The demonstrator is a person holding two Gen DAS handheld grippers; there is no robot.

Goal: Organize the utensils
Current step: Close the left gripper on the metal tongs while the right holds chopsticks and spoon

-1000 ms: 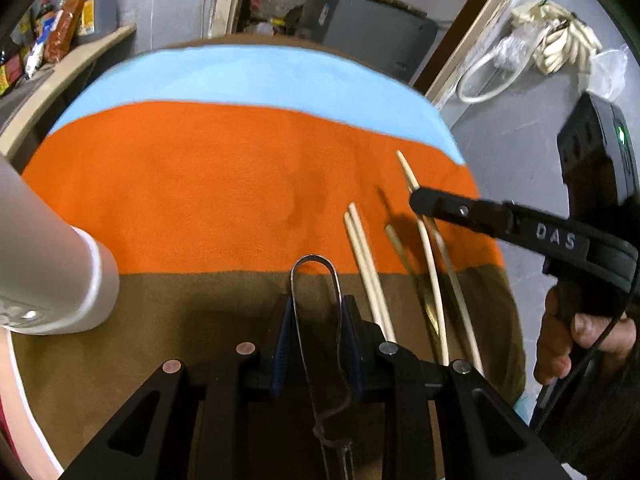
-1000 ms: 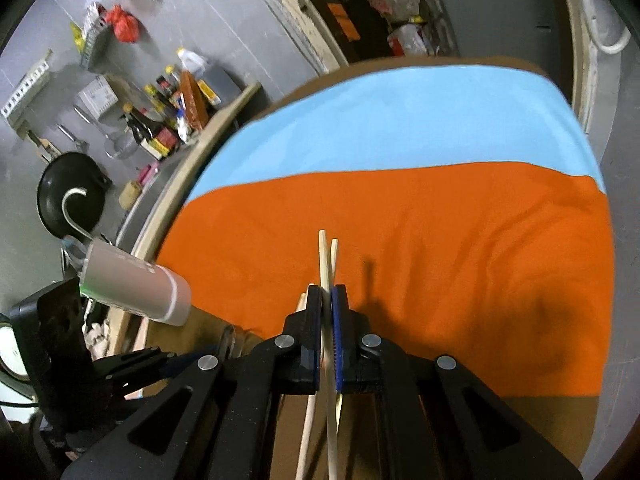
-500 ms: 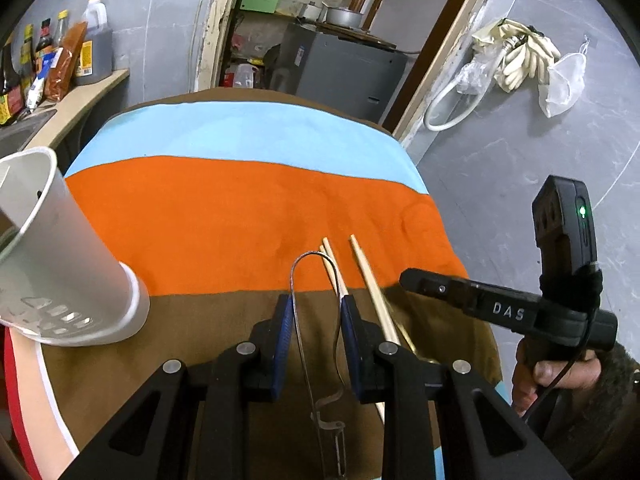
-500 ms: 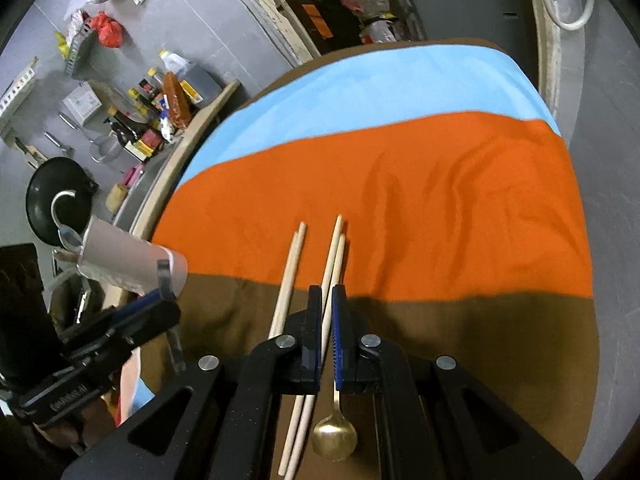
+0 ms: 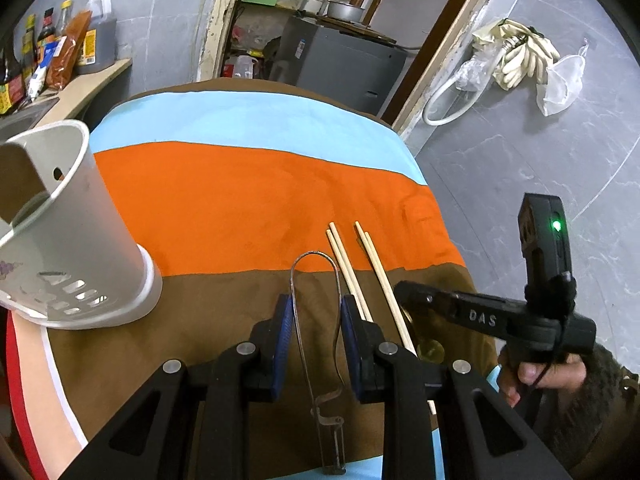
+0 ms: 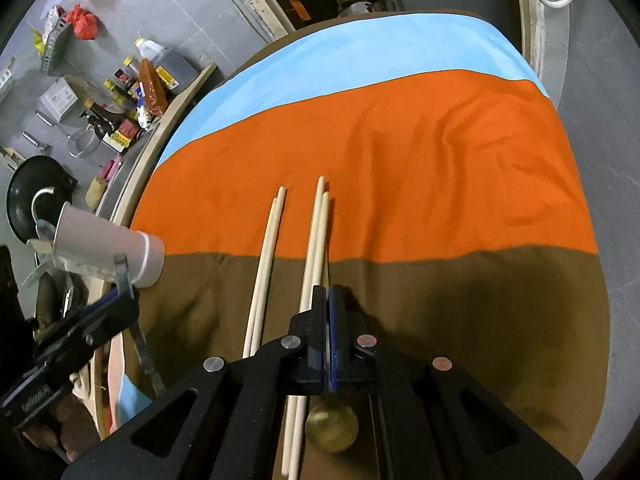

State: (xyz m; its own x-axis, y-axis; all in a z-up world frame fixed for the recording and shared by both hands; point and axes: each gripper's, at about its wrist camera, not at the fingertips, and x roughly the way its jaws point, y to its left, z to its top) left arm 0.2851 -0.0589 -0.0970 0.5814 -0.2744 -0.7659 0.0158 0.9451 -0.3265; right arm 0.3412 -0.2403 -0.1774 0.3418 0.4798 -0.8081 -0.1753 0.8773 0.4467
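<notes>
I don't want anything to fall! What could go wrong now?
1. The right gripper seems to pinch only the thin handle of the spoon, so the spoon could slip or swing.
2. The chopsticks lie right beside that gripper; a nudge could roll them.
3. The holder stands near the edge of the cloth, close to the left gripper with its metal loop; a bump might tip it.

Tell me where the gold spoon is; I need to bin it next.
In the right wrist view the gold spoon lies on the brown cloth stripe under the right gripper, just right of the nearer chopstick pair.
</notes>
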